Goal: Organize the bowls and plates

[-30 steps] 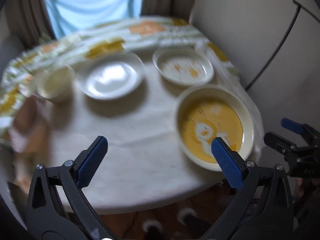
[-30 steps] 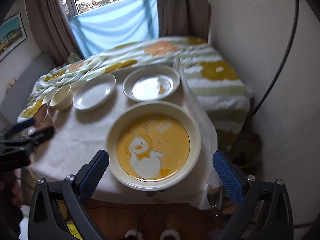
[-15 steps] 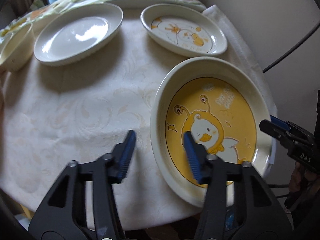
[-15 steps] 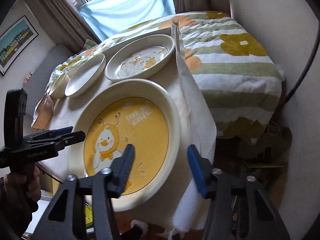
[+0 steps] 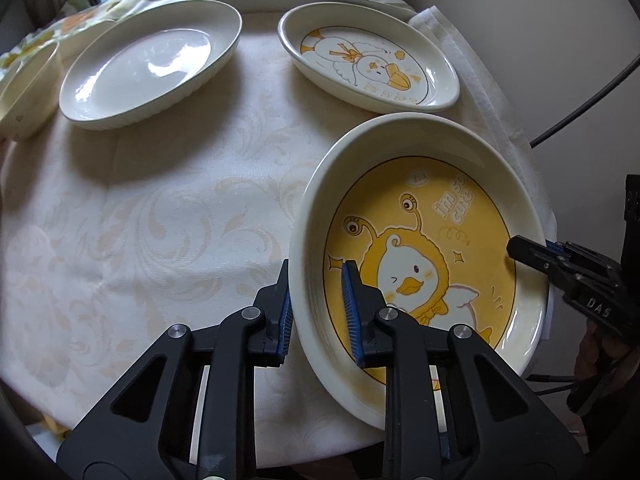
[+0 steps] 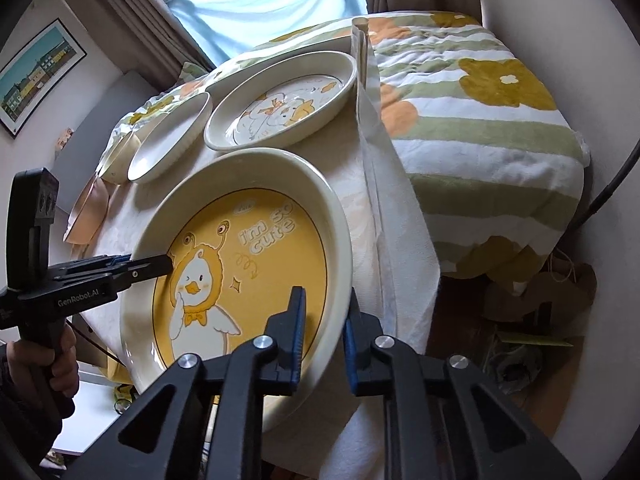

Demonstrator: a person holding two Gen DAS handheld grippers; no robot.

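A large cream plate with a yellow duck picture lies at the near right edge of the round table. My left gripper is closing on the plate's near left rim, one pad outside and one inside. My right gripper is closing on the opposite rim, and its fingertip shows in the left wrist view. Farther back sit a plain white plate, a smaller duck plate and a small cream bowl.
A cream patterned cloth covers the table and hangs over its right edge. Behind the table lies a bed with a striped, flowered blanket. A black cable runs along the wall on the right. Another long white rim shows at the far edge.
Both grippers came down and forward to the yellow duck plate and went from wide open to clamped on its rim, one on each side.
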